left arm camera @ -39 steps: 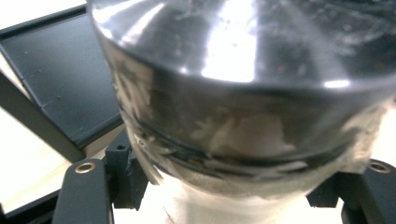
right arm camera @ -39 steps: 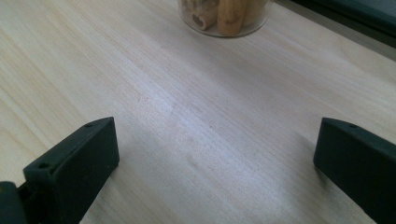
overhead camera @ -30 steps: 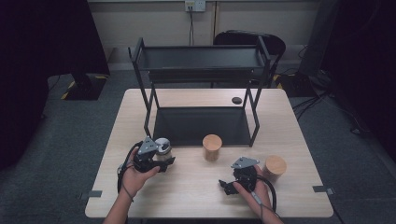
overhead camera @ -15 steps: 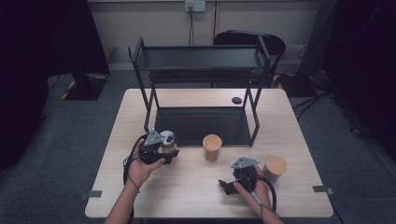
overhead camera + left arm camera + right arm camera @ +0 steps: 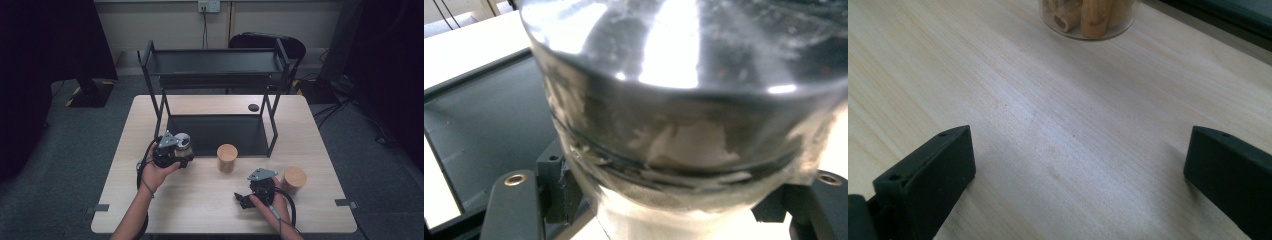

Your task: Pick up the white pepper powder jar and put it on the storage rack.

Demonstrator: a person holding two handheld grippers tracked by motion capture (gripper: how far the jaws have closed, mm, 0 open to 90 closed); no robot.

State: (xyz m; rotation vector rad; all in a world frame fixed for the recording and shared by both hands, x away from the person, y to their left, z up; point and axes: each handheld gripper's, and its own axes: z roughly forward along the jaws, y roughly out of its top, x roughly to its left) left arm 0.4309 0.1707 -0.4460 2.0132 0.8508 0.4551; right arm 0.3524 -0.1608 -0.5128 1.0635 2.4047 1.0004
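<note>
My left gripper is shut on a clear jar with a shiny metal lid, held just above the table at the front left corner of the black two-tier rack. In the left gripper view the jar looms very close, with the black jaws at its two lower sides. Near the table's front edge my right gripper rests open; nothing lies between its jaws. It faces a clear jar of wooden sticks, which carries a wooden lid.
A second wooden-lidded jar stands just right of my right gripper. The rack's lower tray lies flat on the table, and a small black disc sits behind it. A dark chair stands beyond the table.
My left hand has carried the metal-lidded jar to the right and away from the person, toward the rack's front left leg, rising slightly. The right gripper has stayed in place.
</note>
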